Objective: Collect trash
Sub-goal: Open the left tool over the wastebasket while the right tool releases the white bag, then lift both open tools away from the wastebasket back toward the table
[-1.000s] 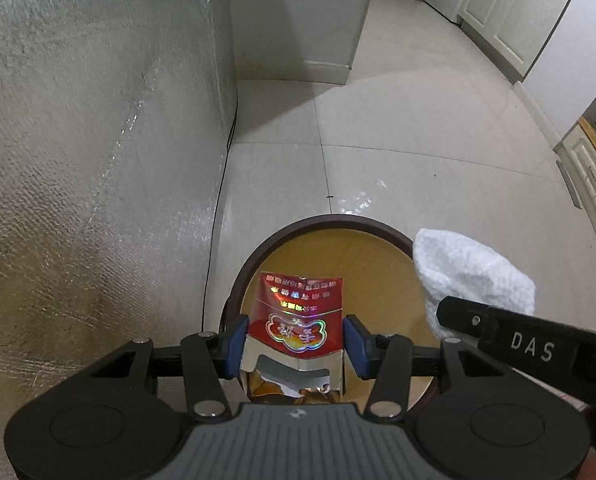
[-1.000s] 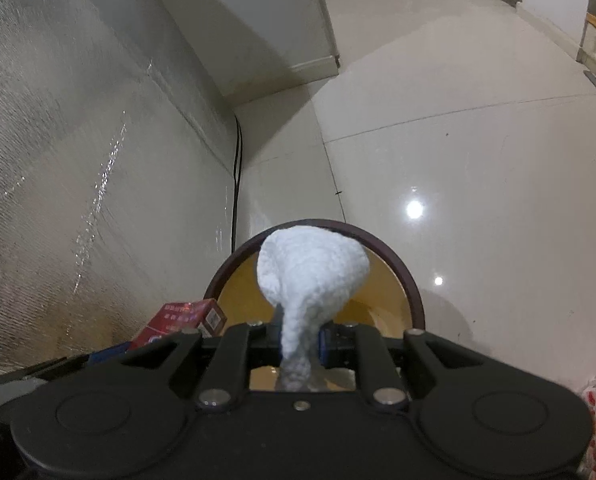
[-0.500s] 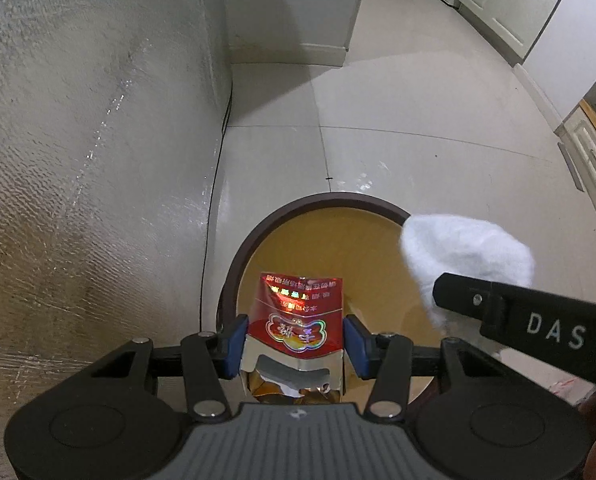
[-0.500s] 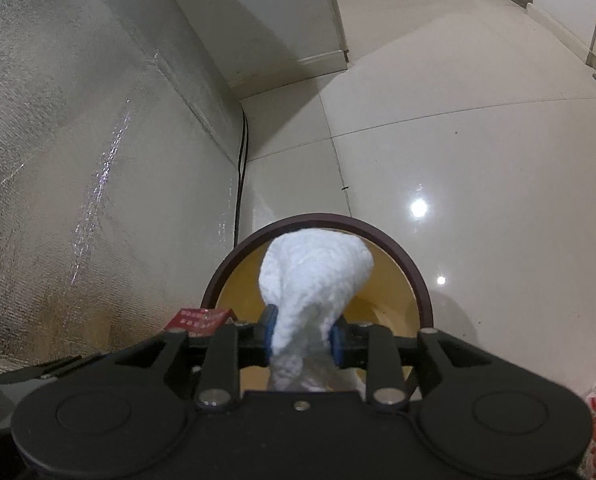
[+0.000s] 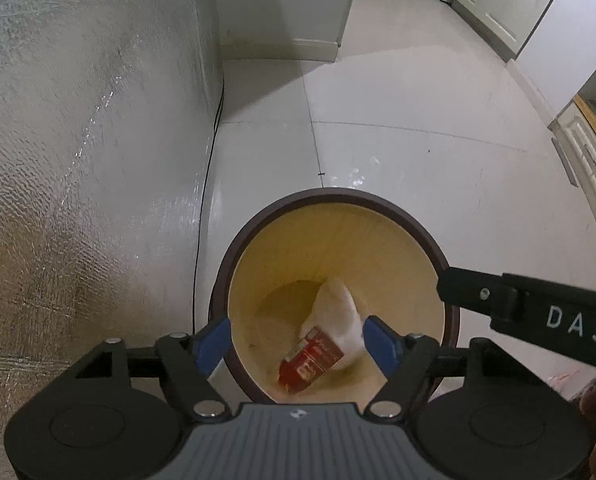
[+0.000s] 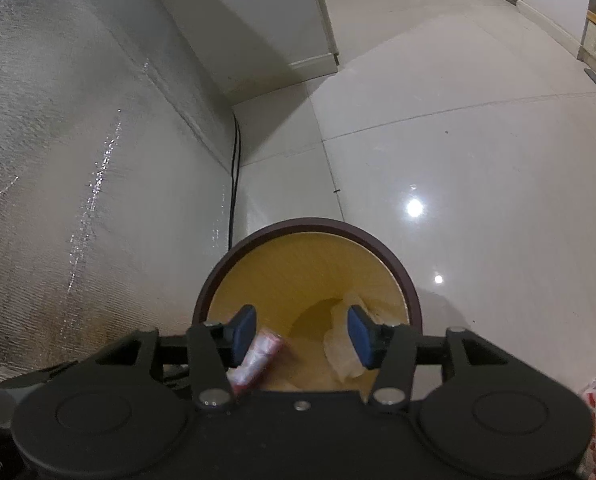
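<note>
Trash is in the bin.
Low in the frame, the red box (image 5: 312, 362) and white tissue (image 5: 338, 316) lie inside the round bin (image 5: 330, 196). Left gripper (image 5: 296, 344) and right gripper (image 6: 302, 332) fingers are spread, holding nothing.

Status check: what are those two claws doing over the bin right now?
Left gripper open, right gripper open. Red carton and white crumpled tissue inside round brown-rimmed bin. Nothing blocking.

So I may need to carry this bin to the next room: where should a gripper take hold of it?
Grip the bin's dark rim from straight above, one finger inside and one outside the wall. The rim is a thin raised lip around an open top, and the red packet and white tissue lie low inside, clear of it. Probably the right side, away from the foil wall.
</note>
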